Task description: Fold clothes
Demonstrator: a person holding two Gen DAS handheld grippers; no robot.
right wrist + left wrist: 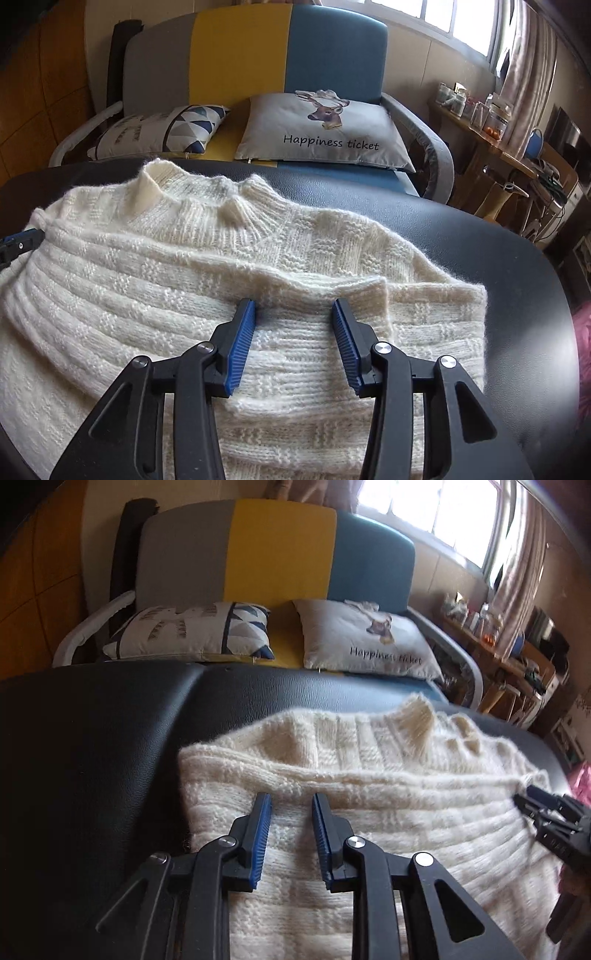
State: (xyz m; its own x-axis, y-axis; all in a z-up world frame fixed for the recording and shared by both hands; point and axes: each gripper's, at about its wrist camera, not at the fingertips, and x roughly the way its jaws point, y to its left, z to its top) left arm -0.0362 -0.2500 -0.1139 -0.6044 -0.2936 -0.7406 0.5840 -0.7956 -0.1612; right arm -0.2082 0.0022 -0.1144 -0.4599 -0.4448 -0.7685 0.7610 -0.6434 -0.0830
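From the left wrist view, my left hand-held gripper (291, 834) hovers over the left part of the cream chunky-knit sweater (369, 812), its blue-padded jaws parted a little with nothing between them. The sweater lies on the black leather-look padded bench (92, 757), collar pointing away from me toward the grey, yellow and blue sofa (280, 550). At the right edge the other gripper shows against the knit, too blurred to read.

From the right wrist view, my right hand-held gripper (293, 343) stands wider open and empty, poised just above a folded-over flap of the sweater (147, 258). A sleeve appears to lie across the body on the right side (its ribbed cuff edge sits just beyond the jaws). The left gripper's tip touches or nears the sweater's far-left shoulder; I cannot tell which.

I judge the fold is partway: one sleeve is tucked in, the body lies flat. Any further grasp would need the jaws to close on both layers of the thick knit without dragging the tucked sleeve.
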